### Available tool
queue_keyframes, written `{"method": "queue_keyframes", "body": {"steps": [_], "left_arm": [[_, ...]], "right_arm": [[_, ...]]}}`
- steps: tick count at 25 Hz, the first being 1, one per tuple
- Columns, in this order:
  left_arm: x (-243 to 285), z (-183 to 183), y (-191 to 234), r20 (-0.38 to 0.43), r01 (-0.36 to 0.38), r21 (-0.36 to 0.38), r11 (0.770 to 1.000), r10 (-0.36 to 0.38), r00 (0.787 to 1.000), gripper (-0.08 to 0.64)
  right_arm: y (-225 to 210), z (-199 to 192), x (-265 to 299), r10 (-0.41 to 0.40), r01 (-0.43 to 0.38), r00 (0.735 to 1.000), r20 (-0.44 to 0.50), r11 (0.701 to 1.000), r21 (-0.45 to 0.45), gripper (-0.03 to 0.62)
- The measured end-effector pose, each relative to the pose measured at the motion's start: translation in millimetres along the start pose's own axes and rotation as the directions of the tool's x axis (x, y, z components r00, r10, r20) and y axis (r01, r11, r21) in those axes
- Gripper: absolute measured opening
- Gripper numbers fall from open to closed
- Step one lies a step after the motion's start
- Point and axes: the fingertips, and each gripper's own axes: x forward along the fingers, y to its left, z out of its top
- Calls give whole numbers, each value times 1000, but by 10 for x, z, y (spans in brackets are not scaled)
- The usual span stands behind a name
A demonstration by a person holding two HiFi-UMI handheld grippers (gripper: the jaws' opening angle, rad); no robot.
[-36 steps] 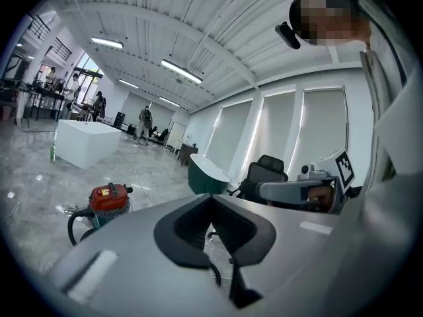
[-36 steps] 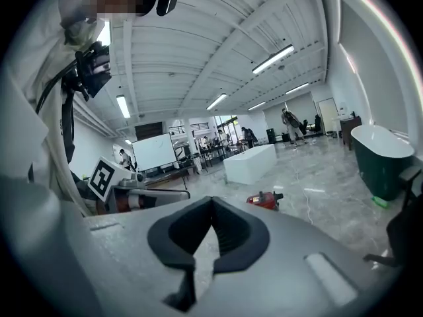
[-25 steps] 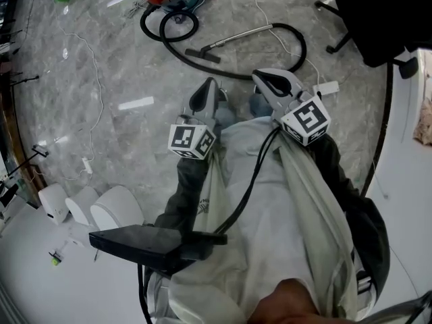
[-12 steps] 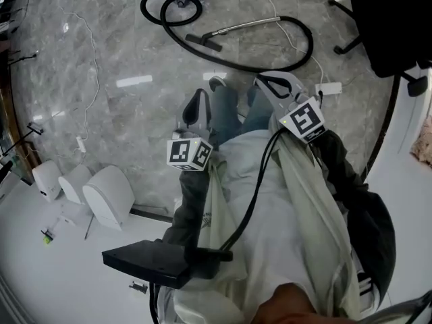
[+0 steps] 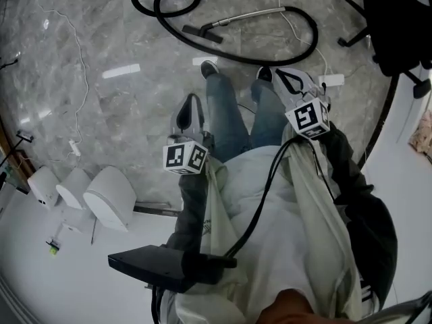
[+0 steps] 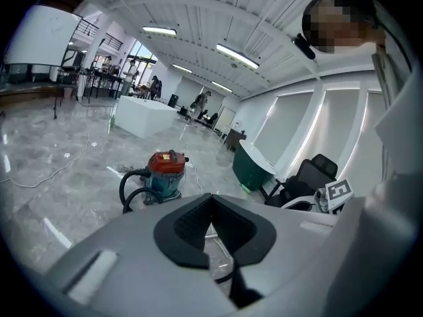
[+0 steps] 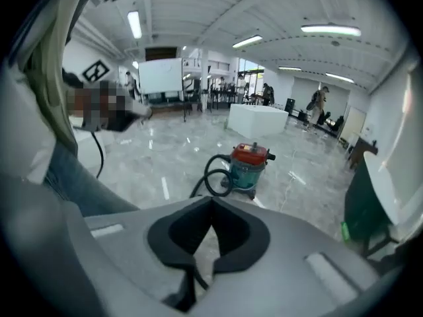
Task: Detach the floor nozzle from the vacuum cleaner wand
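My left claw (image 5: 190,106) and right claw (image 5: 287,78) are both closed, empty; the floor nozzle (image 5: 201,34) lies at twelve o'clock.

Floor nozzle joined to the wand, on the floor ahead of both grippers

The floor nozzle (image 5: 200,32) is a dark, flat head lying on the floor, fixed to one end of the wand (image 5: 248,16); the wand is a slim metal tube lying flat, its far end entering a black hose (image 5: 309,36); all lie beyond the tips of the left gripper (image 5: 192,100) and right gripper (image 5: 280,73), well apart from them; the red-topped teal vacuum cleaner (image 6: 165,173) stands upright farther ahead.
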Motion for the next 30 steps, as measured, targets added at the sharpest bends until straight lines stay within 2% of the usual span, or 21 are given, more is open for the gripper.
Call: {"method": "queue_keyframes", "body": {"steps": [2, 6, 10, 15, 19, 22, 24, 26, 28, 30], "left_arm": [[236, -112, 290, -42, 16, 26, 1000, -15, 999, -5], [810, -590, 934, -99, 13, 53, 999, -8, 995, -2], [1480, -1185, 1624, -140, -34, 23, 999, 37, 989, -2], [2053, -1899, 2142, -194, -29, 13, 999, 31, 981, -2], [2304, -2378, 2412, -230, -33, 5, 999, 33, 973, -2], [2405, -2680, 2665, -234, -56, -13, 998, 52, 971, -2], [2464, -2886, 2854, -237, -79, -15, 997, 74, 969, -2], [2555, -3073, 3034, -235, -104, -15, 994, 97, 967, -2], [2642, -3227, 3172, -231, -128, -23, 991, 120, 966, -2], [2691, -3339, 3254, -225, -150, -33, 988, 139, 964, -2]], "right_arm": [[30, -112, 371, -33, 30, 998, -47, 997, -78, 0], [207, -304, 1479, 40, -48, 997, -60, 991, -126, 0], [310, -561, 2632, 79, -90, 995, -62, 976, -198, 0], [366, -1202, 3757, 98, -129, 987, -130, 958, -255, 1], [200, -1742, 4584, 110, -158, 977, -181, 947, -280, 0], [5, -2234, 5216, 130, -209, 958, -257, 927, -311, 0], [-113, -2560, 5586, 149, -259, 938, -314, 902, -345, 0], [-219, -2806, 5884, 188, -315, 914, -360, 888, -336, 2], [-285, -2982, 6093, 224, -363, 889, -400, 877, -315, 108], [-288, -3159, 6219, 245, -408, 860, -447, 856, -316, 159]]}}
